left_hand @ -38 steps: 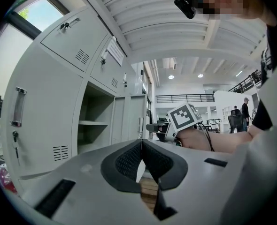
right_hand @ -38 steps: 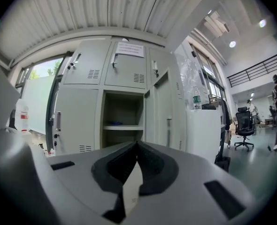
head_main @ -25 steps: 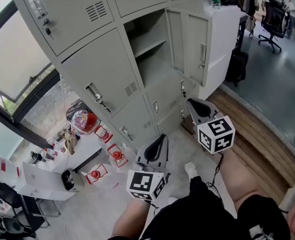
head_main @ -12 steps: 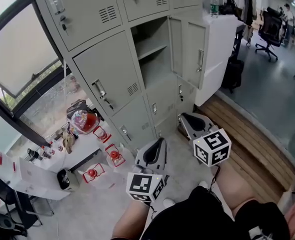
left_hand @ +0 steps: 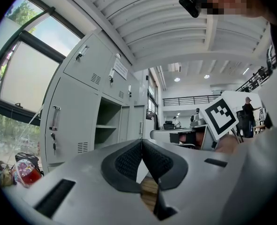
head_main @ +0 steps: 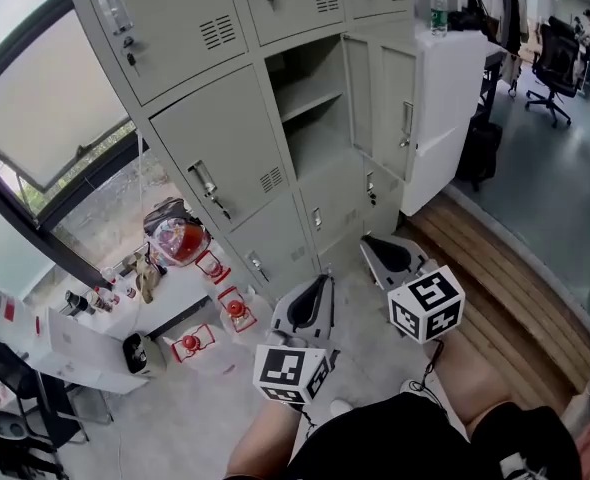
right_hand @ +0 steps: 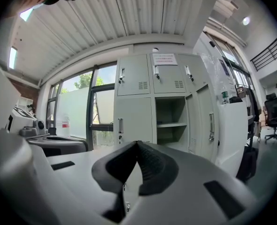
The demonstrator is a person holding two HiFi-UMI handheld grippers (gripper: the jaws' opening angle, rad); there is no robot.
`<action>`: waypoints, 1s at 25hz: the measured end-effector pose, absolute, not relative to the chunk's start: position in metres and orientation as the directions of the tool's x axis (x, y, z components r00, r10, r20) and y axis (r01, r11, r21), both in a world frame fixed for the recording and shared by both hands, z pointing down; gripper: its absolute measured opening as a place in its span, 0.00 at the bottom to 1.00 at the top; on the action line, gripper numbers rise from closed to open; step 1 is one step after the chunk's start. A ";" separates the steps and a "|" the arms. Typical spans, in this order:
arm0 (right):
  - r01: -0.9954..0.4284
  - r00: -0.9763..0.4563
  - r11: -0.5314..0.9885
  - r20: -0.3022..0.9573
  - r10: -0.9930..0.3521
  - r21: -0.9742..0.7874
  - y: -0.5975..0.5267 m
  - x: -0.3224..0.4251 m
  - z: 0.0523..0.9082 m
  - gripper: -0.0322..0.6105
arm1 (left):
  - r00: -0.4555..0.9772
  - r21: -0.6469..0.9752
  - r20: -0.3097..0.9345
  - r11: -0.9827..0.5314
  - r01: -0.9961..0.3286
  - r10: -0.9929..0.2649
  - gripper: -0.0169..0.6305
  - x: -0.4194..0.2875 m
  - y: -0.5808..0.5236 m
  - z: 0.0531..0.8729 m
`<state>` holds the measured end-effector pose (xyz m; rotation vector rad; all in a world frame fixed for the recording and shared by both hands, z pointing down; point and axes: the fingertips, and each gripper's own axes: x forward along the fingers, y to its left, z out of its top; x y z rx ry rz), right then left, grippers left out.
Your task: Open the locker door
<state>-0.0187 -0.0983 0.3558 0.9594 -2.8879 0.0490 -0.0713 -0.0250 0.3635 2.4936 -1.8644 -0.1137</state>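
Locker door [head_main: 395, 93]: stands swung open at 1 o'clock in the head view, handle facing out, on the right side of its compartment [head_main: 305, 108]. One shelf shows inside the compartment. The neighbouring door [head_main: 220, 158] at 11 o'clock is closed.

Left claw [head_main: 322, 281]: pads pressed together, gripping nothing, held low at 6 o'clock and well apart from the lockers.

Right claw [head_main: 367, 242]: likewise closed and empty, at 5 o'clock, near the left one and clear of the open door.

Periphery: red lanterns [head_main: 235, 310] sit on the floor at 8 o'clock. A bottle [head_main: 438, 8] stands on the white cabinet [head_main: 445, 98] at 1 o'clock.
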 end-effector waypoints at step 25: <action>-0.589 -0.803 0.808 0.129 -0.583 -0.014 -0.097 -0.021 0.370 0.13 | 0.303 0.075 -0.022 -0.304 -0.950 -0.953 0.05 -0.070 -0.036 0.372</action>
